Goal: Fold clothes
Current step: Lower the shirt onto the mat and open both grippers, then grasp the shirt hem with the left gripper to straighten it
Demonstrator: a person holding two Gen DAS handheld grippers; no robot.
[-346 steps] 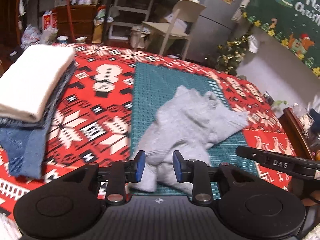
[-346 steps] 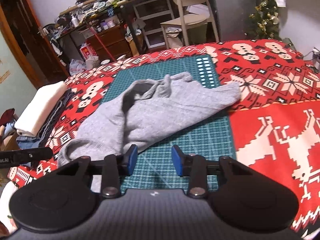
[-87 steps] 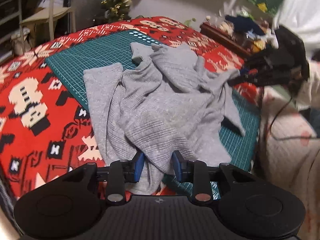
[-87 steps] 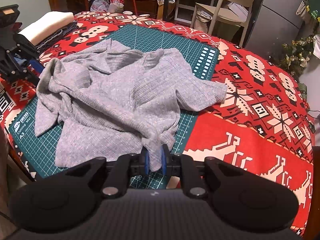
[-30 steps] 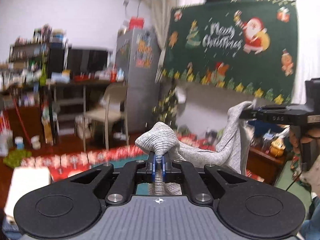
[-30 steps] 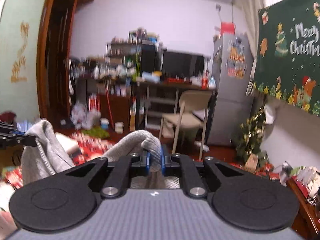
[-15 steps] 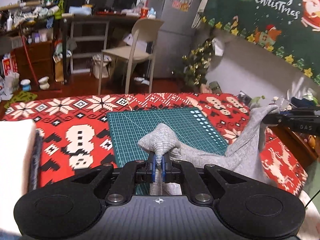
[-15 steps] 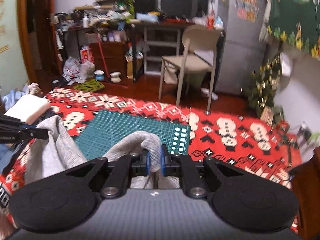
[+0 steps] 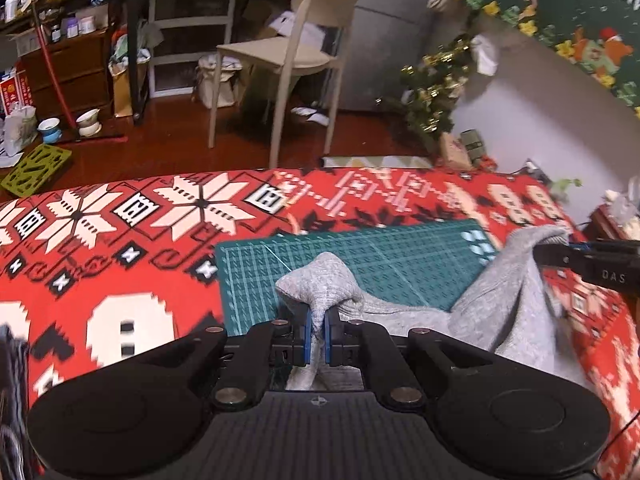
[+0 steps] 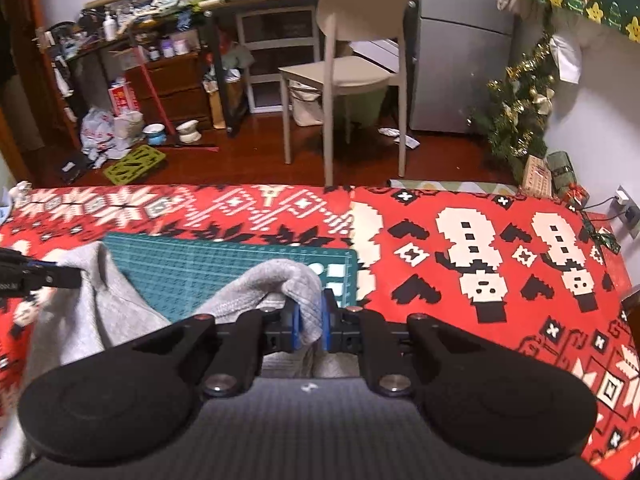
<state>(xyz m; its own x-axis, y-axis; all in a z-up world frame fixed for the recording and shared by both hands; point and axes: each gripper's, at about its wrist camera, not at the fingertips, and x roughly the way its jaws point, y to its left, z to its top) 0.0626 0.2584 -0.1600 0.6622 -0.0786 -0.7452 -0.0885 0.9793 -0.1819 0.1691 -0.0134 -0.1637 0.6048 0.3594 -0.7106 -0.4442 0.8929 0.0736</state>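
Observation:
A grey knit sweater (image 9: 496, 304) hangs stretched between my two grippers, low over the green cutting mat (image 9: 384, 256). My left gripper (image 9: 317, 334) is shut on one bunched edge of it. My right gripper (image 10: 309, 326) is shut on another edge of the sweater (image 10: 276, 280). The right gripper also shows at the right of the left wrist view (image 9: 560, 256), and the left gripper at the left of the right wrist view (image 10: 60, 276). The garment's lower part is hidden behind the gripper bodies.
A red Christmas-pattern cloth (image 10: 480, 248) covers the table under the mat (image 10: 208, 268). A beige chair (image 9: 296, 52) stands beyond the far table edge. A small Christmas tree (image 10: 520, 116) is at the far right. A dark fabric edge (image 9: 12, 380) shows at the left.
Both grippers have tilted down and moved lower toward the table, carrying the sweater down over the mat. Both stay shut on it.

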